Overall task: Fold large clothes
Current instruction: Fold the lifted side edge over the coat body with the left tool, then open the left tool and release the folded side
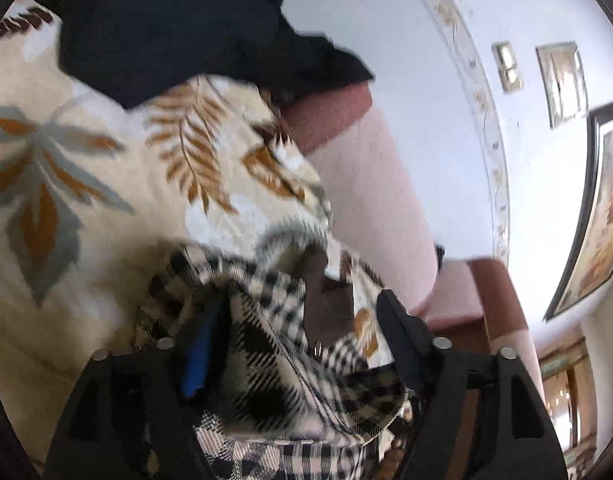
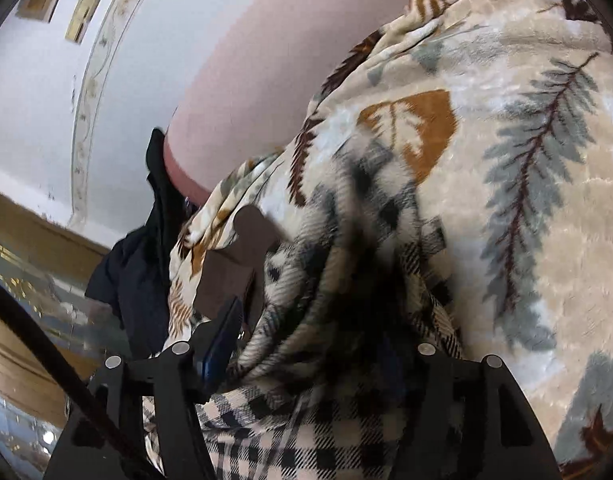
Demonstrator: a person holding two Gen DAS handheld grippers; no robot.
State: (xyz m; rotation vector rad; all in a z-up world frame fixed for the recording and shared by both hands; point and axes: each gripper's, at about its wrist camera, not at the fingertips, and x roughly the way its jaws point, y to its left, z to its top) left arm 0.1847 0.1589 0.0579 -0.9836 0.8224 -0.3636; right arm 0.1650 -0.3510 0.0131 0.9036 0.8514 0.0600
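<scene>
Black-and-cream checked flannel shirt, soft and floppy, is bunched over the leaf-print blanket, and your left gripper and right gripper both pinch it, so regrip along a seam.

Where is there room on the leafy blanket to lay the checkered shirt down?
Bare cream leaf-print blanket lies between the dark navy garment and the black-and-cream checkered shirt; more lies beside the shirt in the right wrist view. The blanket's edge nearest the pink headboard is bunched and crowded.
</scene>
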